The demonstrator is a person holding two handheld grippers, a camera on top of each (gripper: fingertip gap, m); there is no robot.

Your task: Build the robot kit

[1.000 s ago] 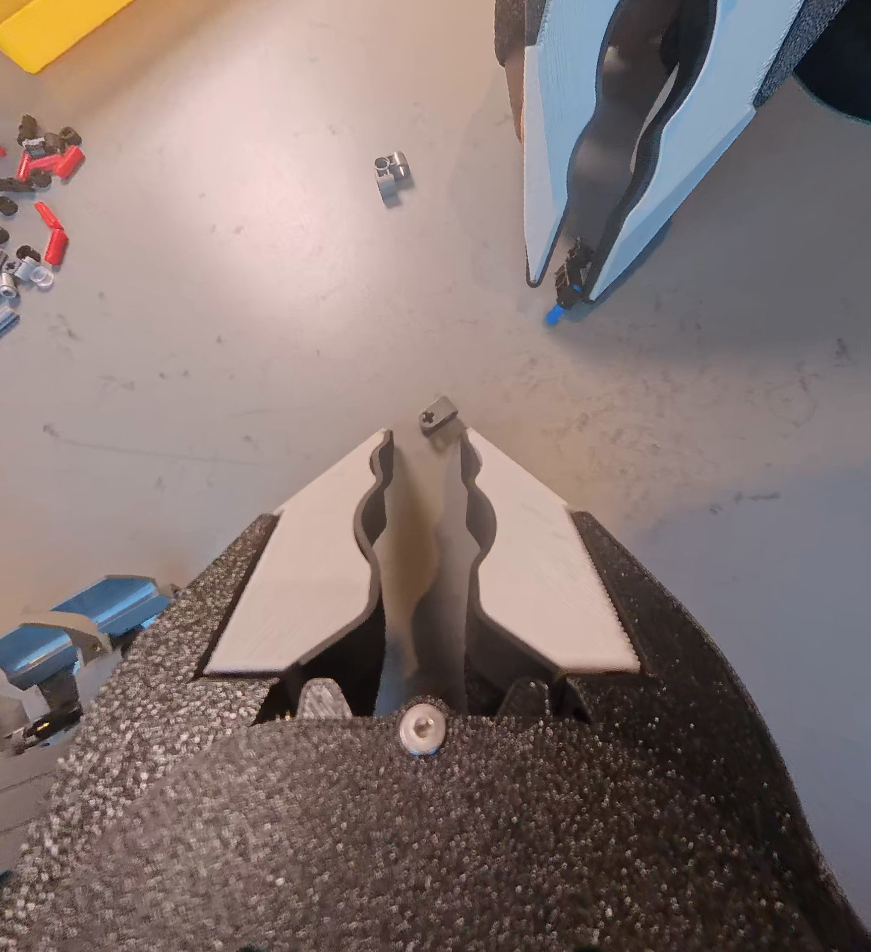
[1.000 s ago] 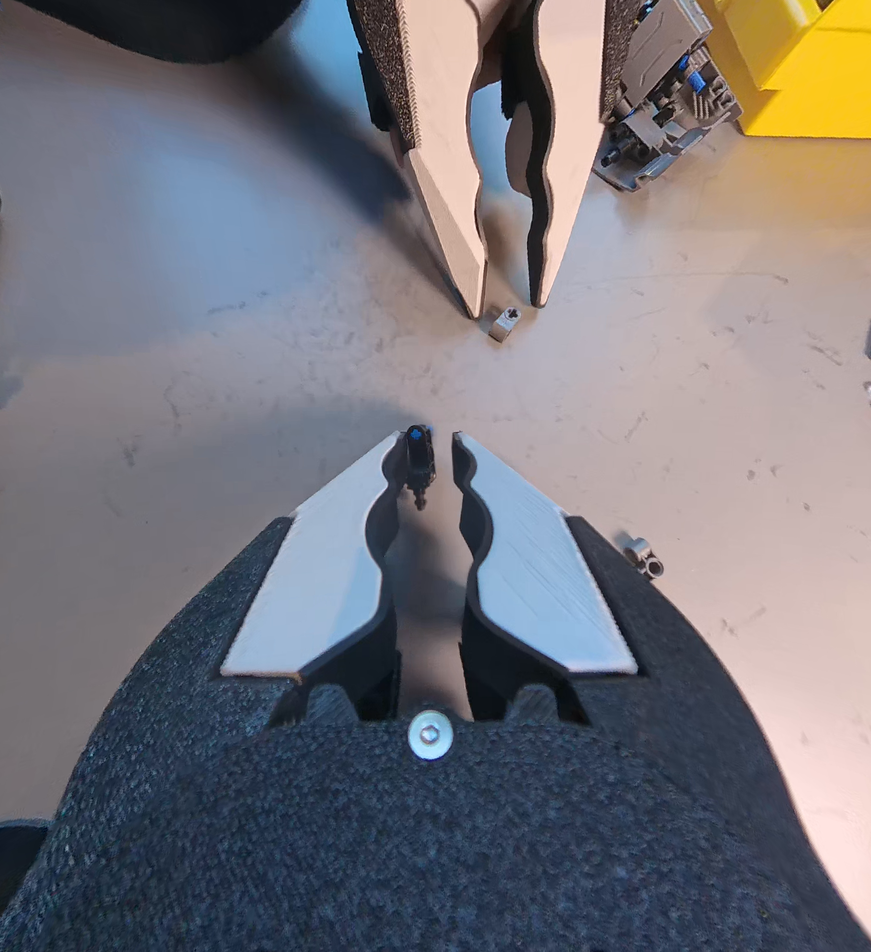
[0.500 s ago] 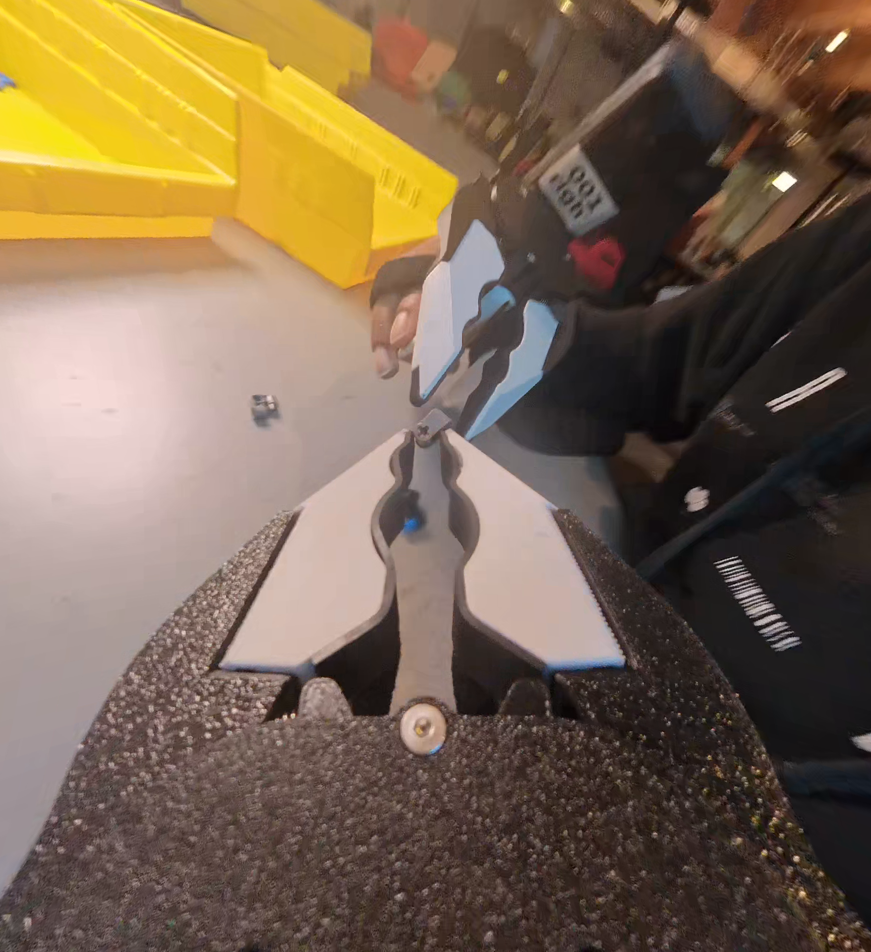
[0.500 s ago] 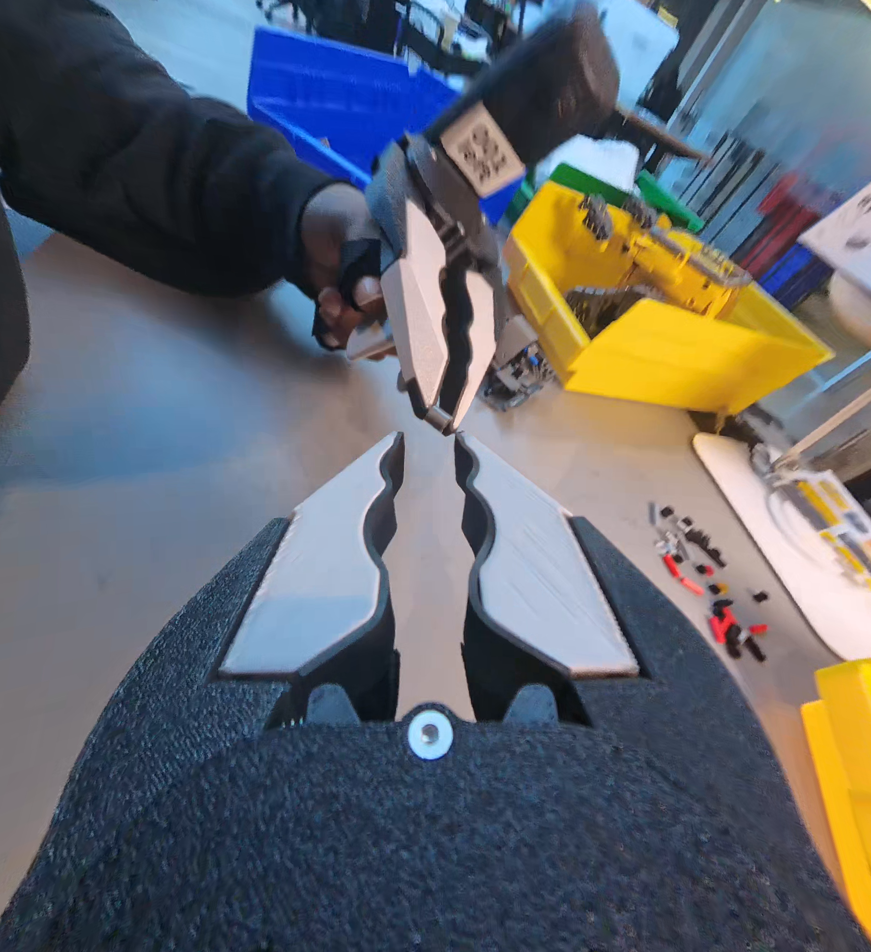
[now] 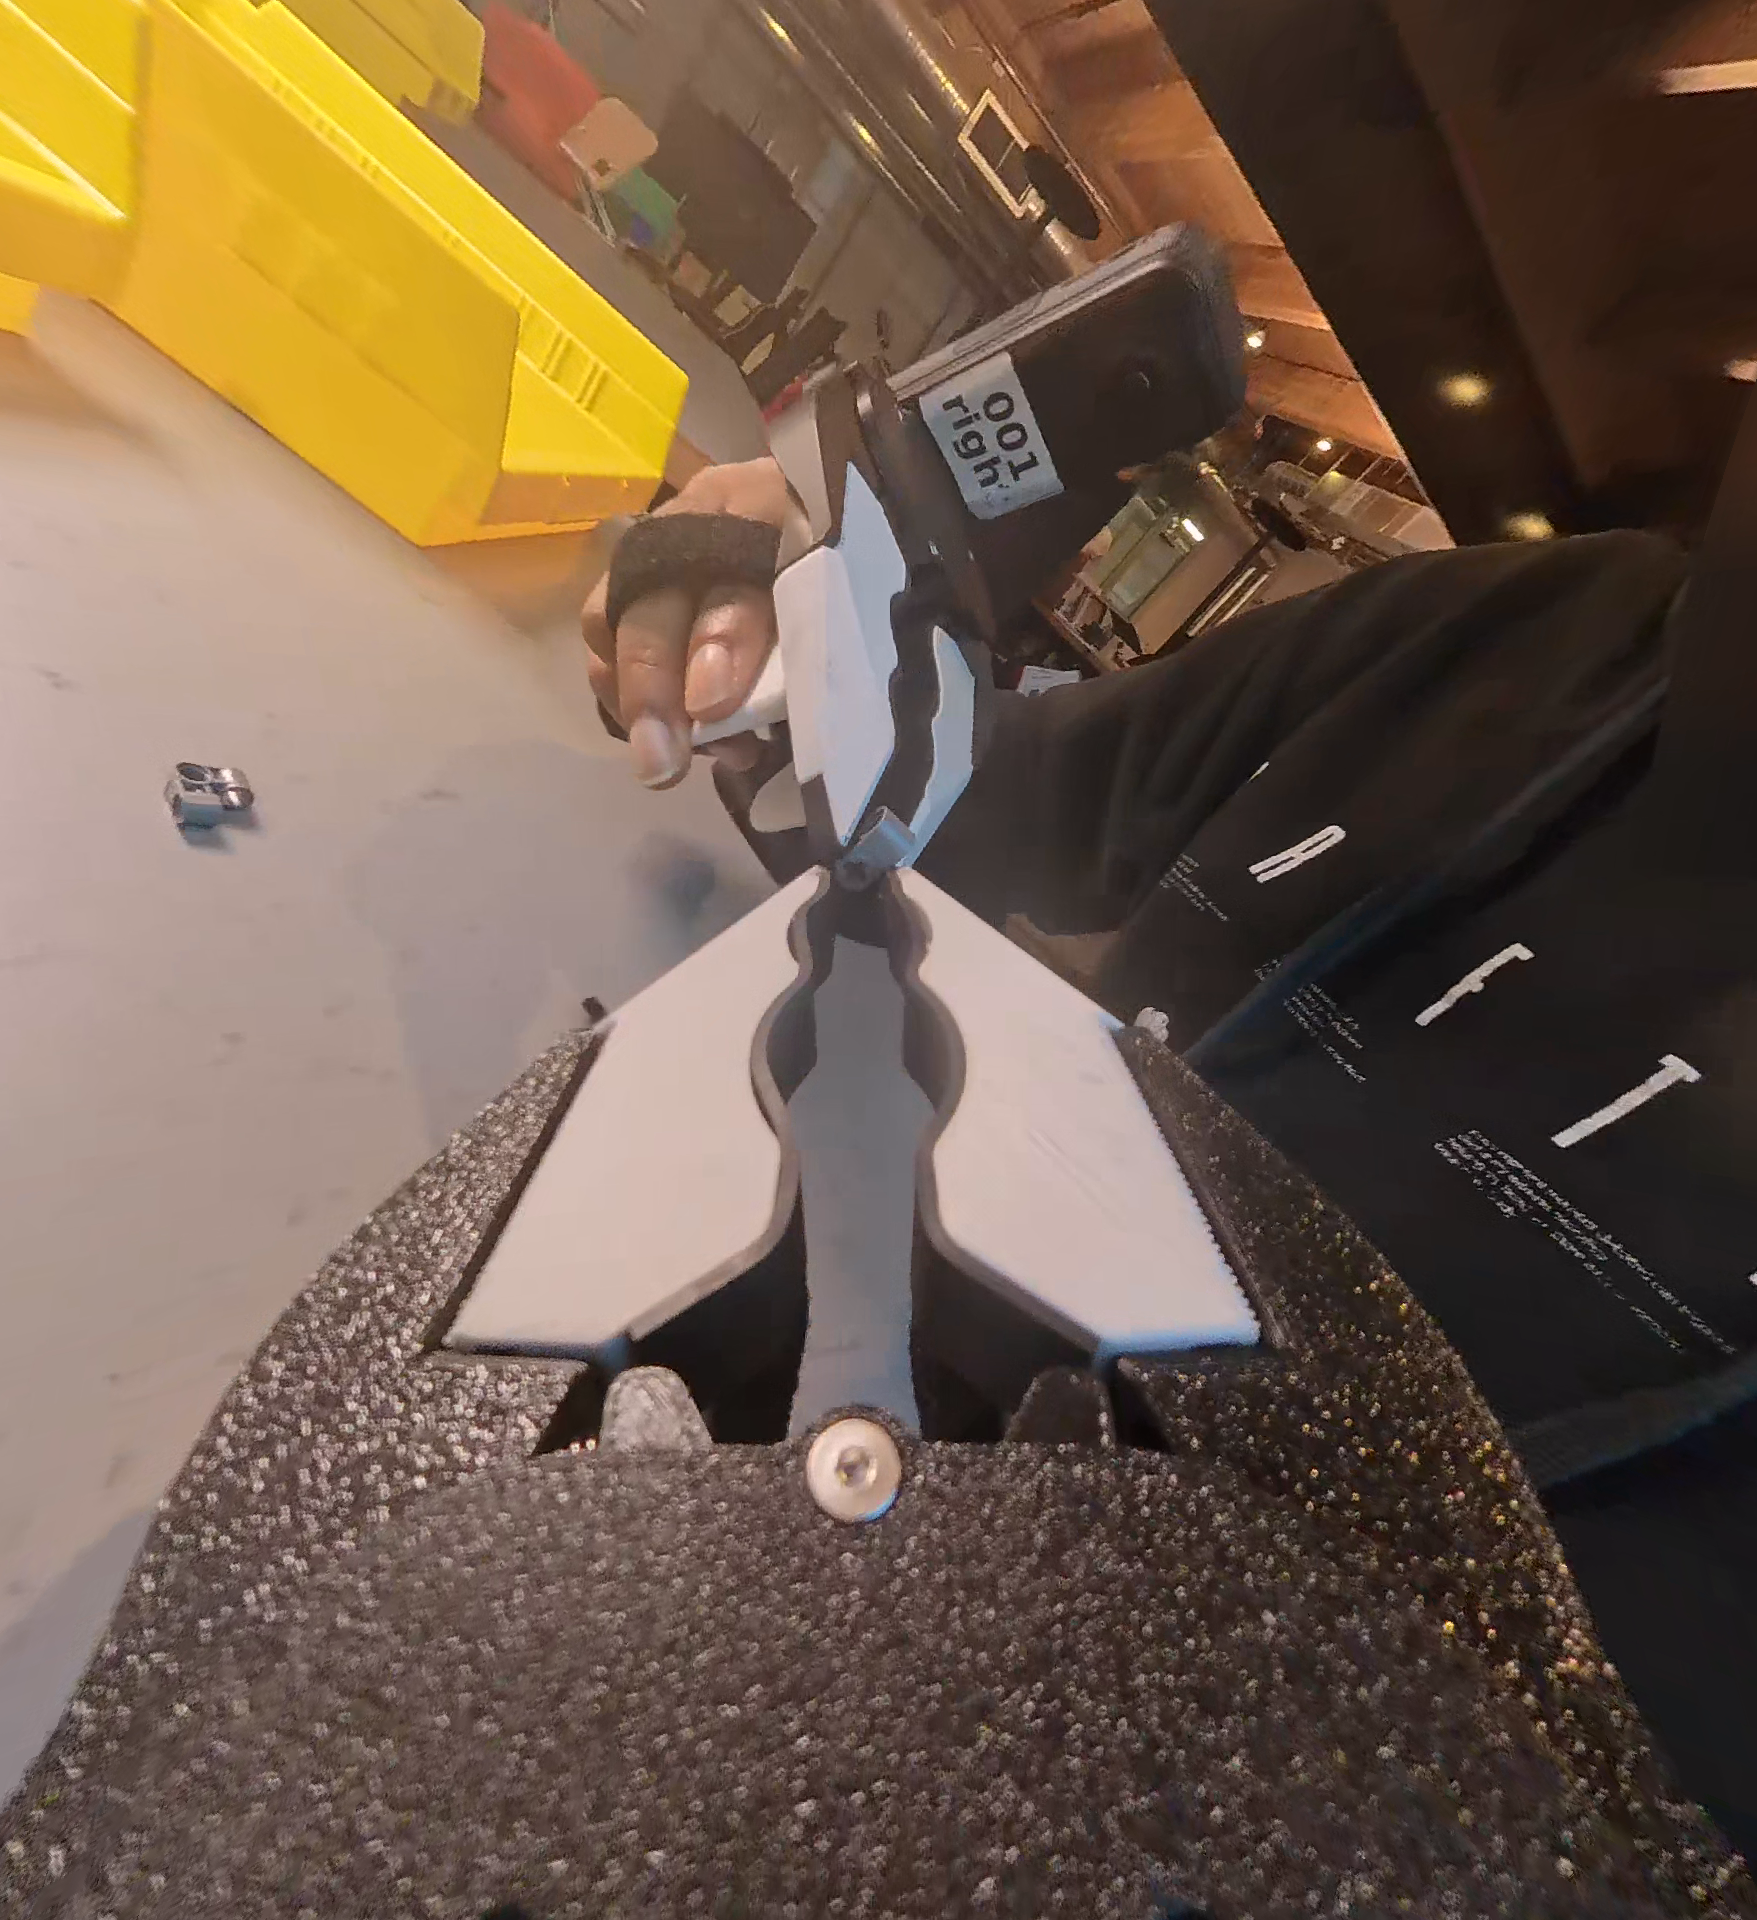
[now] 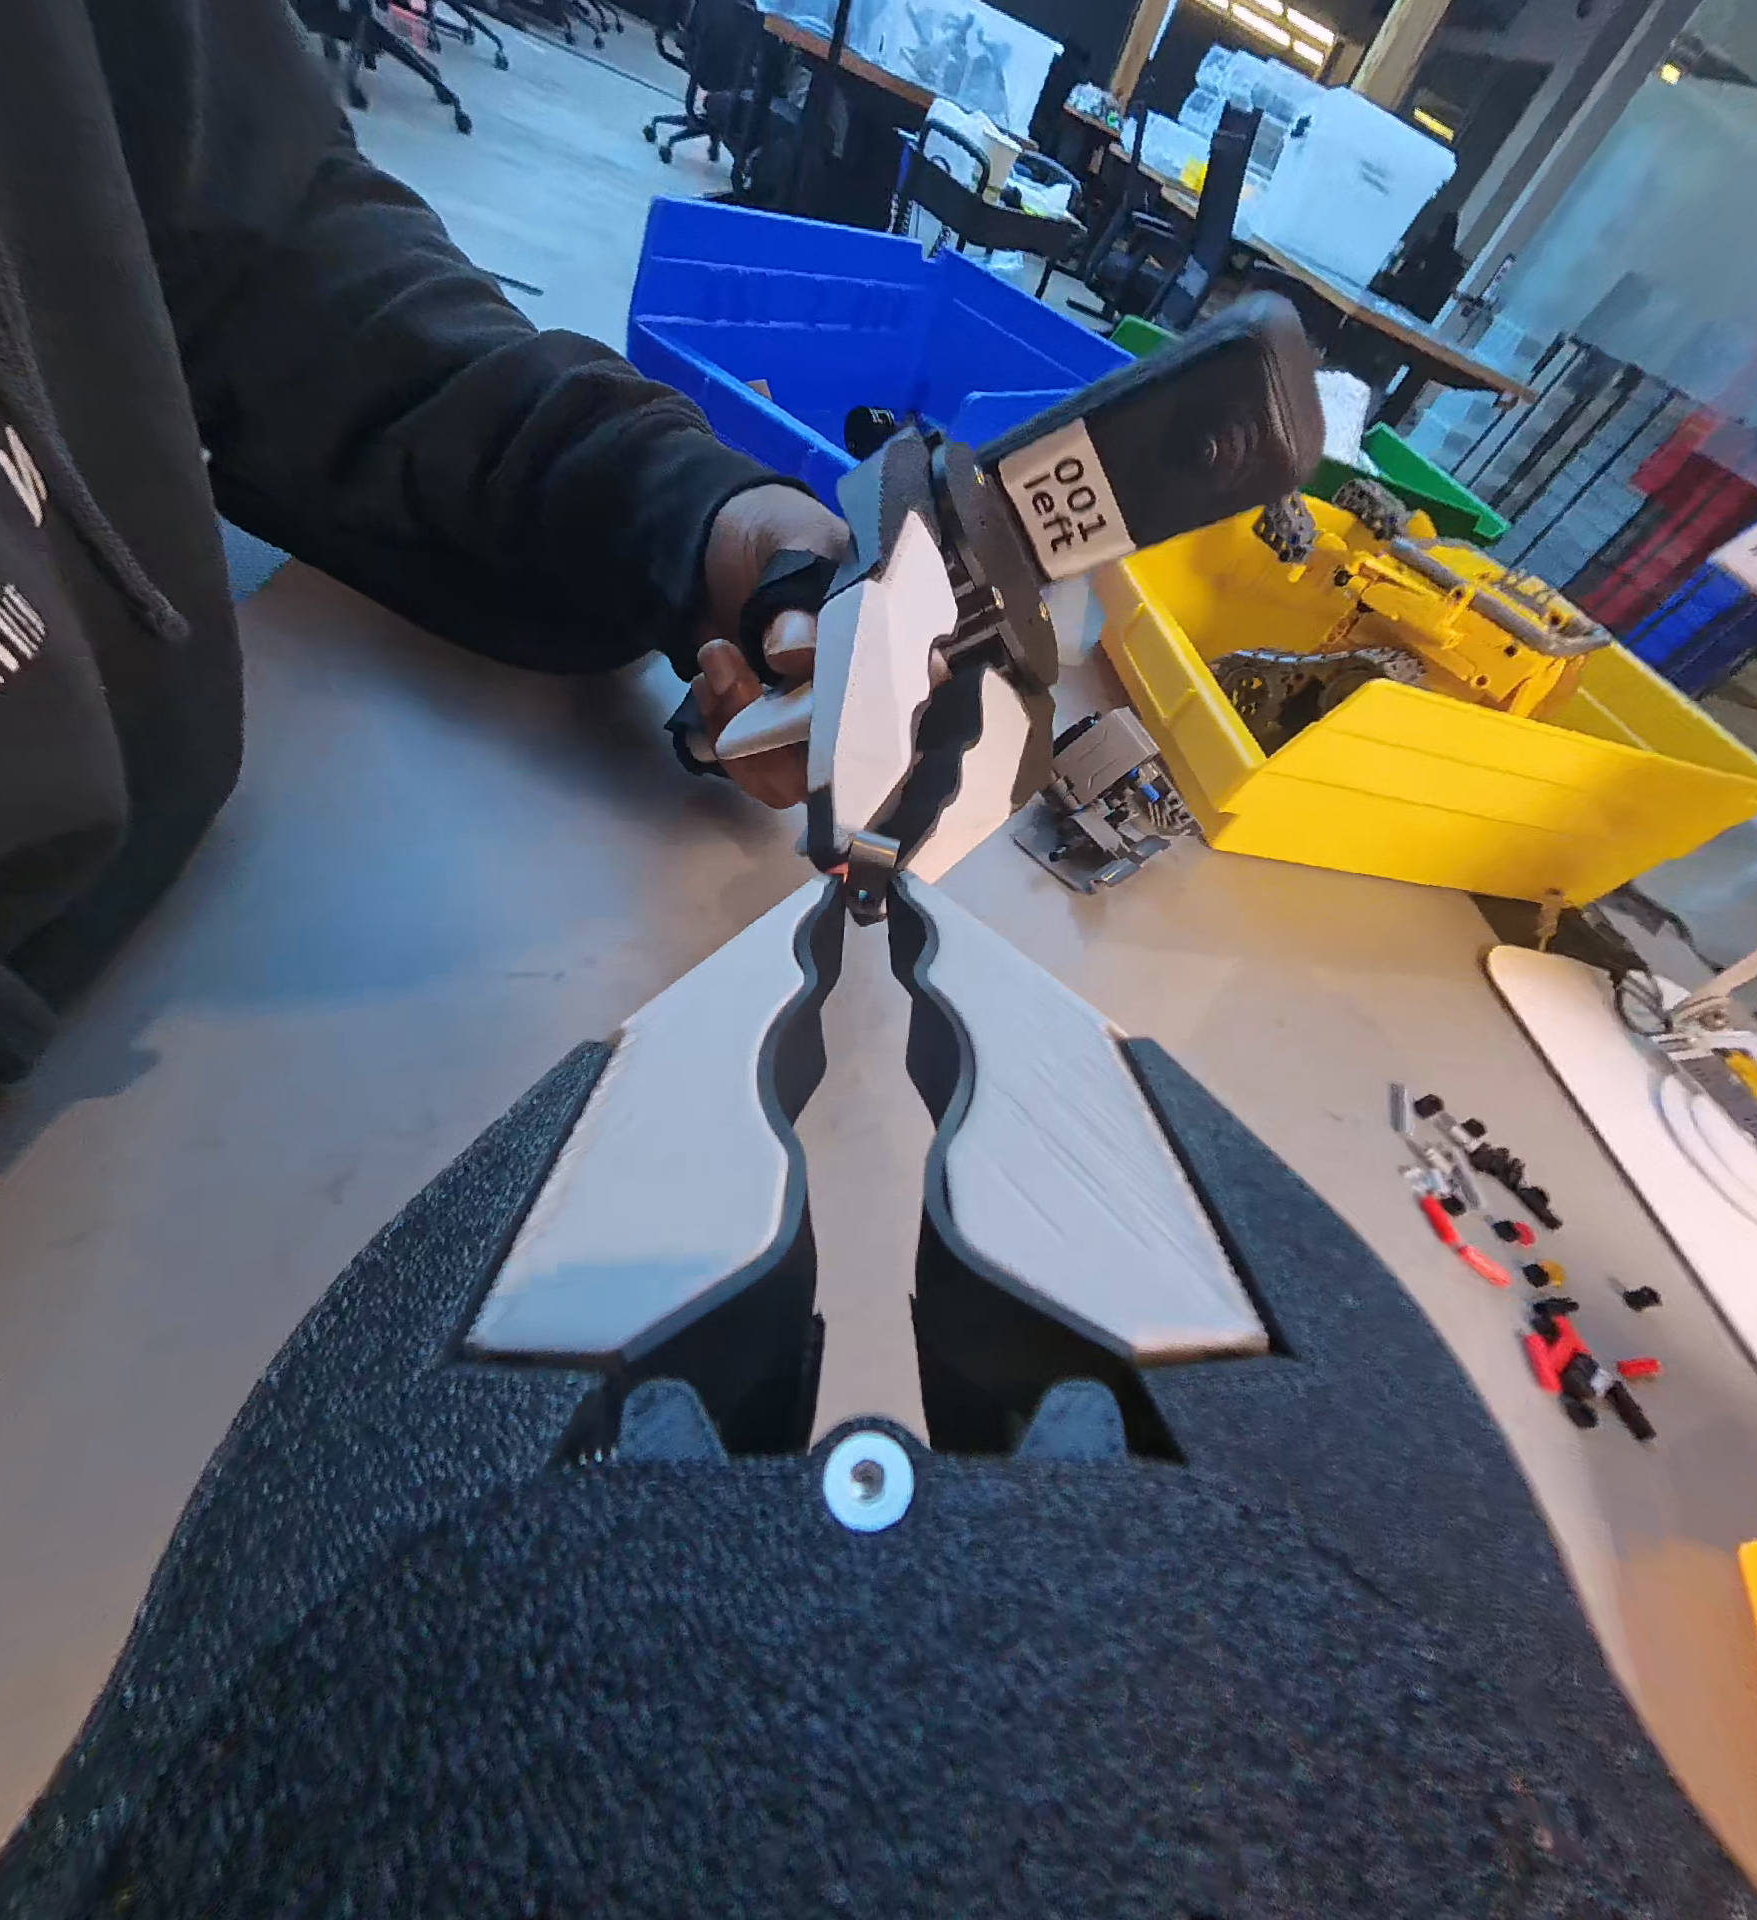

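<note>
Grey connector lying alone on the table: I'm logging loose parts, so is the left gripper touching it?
Apart. The left wrist view shows the grey connector on the table, with bare tabletop between it and the left gripper.

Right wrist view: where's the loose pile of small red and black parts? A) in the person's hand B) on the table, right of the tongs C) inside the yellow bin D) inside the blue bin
B: the small red and black parts lie scattered on the table to the right of the right tongs, outside every bin.
</note>
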